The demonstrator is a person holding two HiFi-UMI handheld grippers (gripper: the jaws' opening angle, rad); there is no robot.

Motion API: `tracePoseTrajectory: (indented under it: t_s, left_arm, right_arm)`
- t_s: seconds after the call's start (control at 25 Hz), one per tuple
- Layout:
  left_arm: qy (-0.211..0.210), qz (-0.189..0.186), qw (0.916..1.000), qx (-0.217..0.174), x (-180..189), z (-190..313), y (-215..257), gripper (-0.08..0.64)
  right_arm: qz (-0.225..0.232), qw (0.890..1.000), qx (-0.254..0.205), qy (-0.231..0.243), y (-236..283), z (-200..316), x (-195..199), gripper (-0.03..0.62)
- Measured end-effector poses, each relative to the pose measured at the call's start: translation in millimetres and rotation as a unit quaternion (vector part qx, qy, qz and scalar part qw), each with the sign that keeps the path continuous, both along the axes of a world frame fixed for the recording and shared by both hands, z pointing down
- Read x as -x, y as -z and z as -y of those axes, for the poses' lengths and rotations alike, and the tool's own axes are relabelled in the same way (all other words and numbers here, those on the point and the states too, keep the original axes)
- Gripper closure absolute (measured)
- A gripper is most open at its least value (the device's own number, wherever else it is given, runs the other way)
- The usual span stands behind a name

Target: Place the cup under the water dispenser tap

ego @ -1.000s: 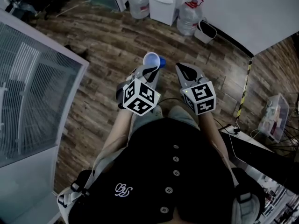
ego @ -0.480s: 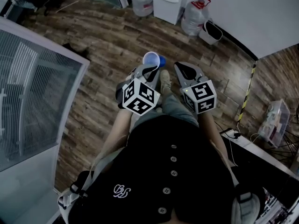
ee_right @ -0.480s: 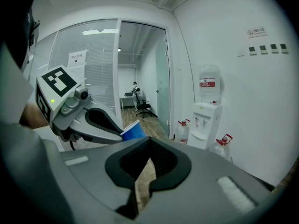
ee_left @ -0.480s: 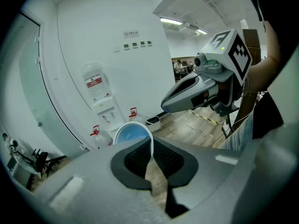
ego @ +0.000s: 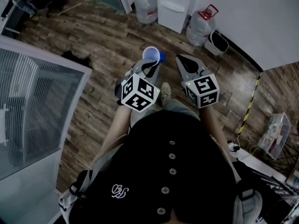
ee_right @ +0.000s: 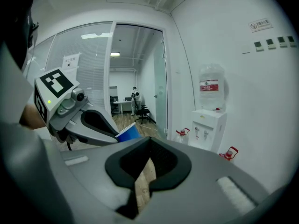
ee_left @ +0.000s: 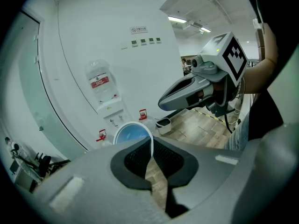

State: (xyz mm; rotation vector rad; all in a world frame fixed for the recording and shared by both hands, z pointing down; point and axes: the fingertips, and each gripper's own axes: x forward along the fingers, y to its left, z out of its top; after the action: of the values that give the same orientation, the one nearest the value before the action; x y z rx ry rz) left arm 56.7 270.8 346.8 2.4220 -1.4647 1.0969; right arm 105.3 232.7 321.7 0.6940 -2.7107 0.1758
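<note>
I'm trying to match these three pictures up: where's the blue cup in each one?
Head view: blue cup upper middle, held by the left gripper.
Left gripper view: centre, rim pinched between the fingers.
Right gripper view: left of centre, at the left gripper's tip.
Shared landmark: the white water dispenser against the wall.

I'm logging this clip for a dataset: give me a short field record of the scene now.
cup: blue, rim pinched in left gripper
right gripper: shut, empty
water dispenser: white, at the wall ahead, cup not yet under its tap
water bottles: one on the floor either side of the dispenser
</note>
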Motion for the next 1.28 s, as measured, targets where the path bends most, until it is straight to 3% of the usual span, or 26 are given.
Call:
tracePoseTrajectory:
  t_s: [0.32, 0.6, 1.0, 1.28]
  left_arm:
    - [0.016, 0.007, 0.9998, -0.009, 34.1, 107.0, 6.0, 0.545]
    - [0.01, 0.005, 0.9999, 0.006, 49.2, 167.0, -2.9, 0.545]
    - [0.006, 0.002, 0.9991, 0.042, 56.1, 194.8, -23.3, 0.545]
    - [-0.018, 0.002, 0.999, 0.04, 64.2, 229.0, -26.5, 0.545]
  right_arm:
    - [0.004, 1.0, -0.012, 0.028, 8.4, 103.3, 41.4, 0.592]
    - [0.003, 0.999, -0.002, 0.034, 1.9, 158.6, 58.7, 0.592]
    - [-0.009, 0.999, 0.036, 0.03, -20.6, 186.8, 60.7, 0.592]
    - [-0.015, 0.999, 0.041, 0.005, -28.2, 215.4, 66.9, 0.592]
